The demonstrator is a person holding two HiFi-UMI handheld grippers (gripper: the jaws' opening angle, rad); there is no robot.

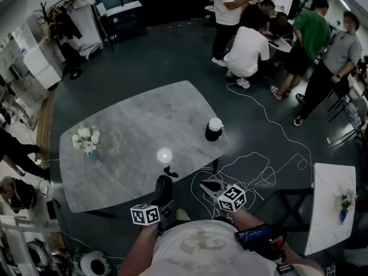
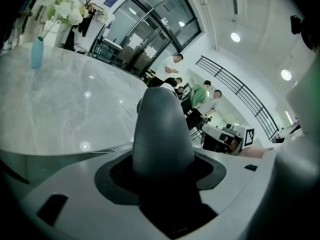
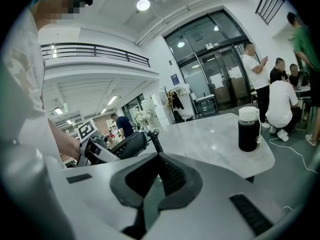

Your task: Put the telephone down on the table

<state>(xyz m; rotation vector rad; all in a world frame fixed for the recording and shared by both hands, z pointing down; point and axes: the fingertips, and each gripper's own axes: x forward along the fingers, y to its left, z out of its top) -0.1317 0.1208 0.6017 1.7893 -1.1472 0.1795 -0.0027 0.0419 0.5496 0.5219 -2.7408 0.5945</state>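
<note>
Between the left gripper's [image 1: 161, 202] wide-set jaws sits the dark grey plastic telephone handset [image 2: 162, 129], gripped at the near edge of the grey marble-patterned table with rounded corners [image 1: 132, 119]. Its black coiled cord [image 1: 171, 171] curls over the tabletop. Off the near right corner, the right gripper [image 1: 211, 186] has its jaws together on nothing, above white cables [image 1: 270, 168] looped across the dark floor. Past the edge the tabletop lies mostly bare. A white bouquet in a blue vase [image 1: 86, 141] stands near the left side and a dark bottle with a white cap [image 1: 214, 129] near the right. People [image 1: 270, 33] cluster well beyond the far side.
</note>
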